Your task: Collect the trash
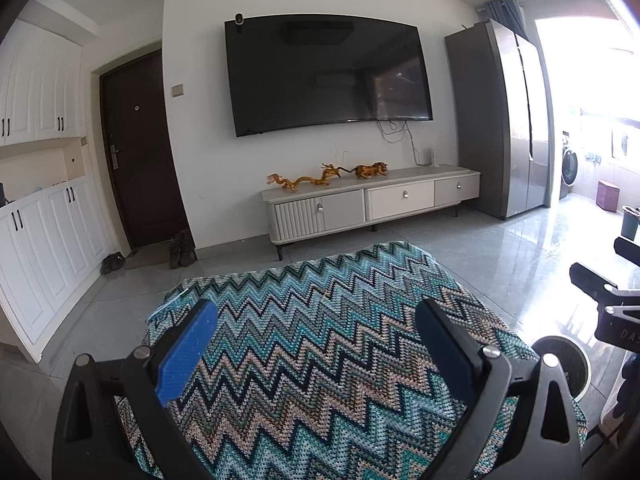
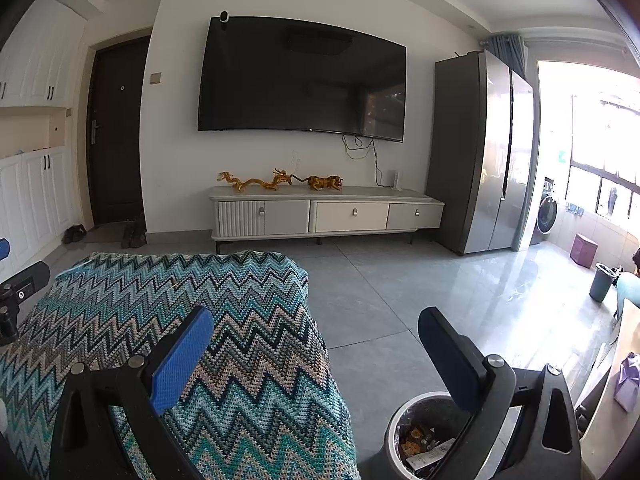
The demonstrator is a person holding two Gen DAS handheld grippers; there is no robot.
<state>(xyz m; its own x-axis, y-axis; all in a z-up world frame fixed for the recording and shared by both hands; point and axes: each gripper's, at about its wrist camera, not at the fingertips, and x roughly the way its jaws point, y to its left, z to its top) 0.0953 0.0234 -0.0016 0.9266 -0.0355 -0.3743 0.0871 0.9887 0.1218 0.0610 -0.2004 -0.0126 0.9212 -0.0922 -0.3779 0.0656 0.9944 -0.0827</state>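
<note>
A round trash bin (image 2: 424, 436) with a white rim and a plastic liner stands on the floor at the bottom right of the right wrist view; wrappers and paper lie inside it. Its rim also shows in the left wrist view (image 1: 562, 364). My left gripper (image 1: 316, 344) is open and empty above a zigzag-patterned blue cloth (image 1: 320, 340) covering a low table. My right gripper (image 2: 316, 348) is open and empty, over the cloth's right edge (image 2: 224, 320) and the floor beside the bin. The right gripper's body shows at the right of the left wrist view (image 1: 608, 300).
A TV cabinet (image 2: 328, 212) with golden figurines stands under a wall TV (image 2: 304, 76). A grey fridge (image 2: 484, 152) stands at the right. A second dark bin (image 2: 602, 282) and a purple stool (image 2: 584, 250) stand near the window. A light table edge with a purple item (image 2: 628, 380) is at far right.
</note>
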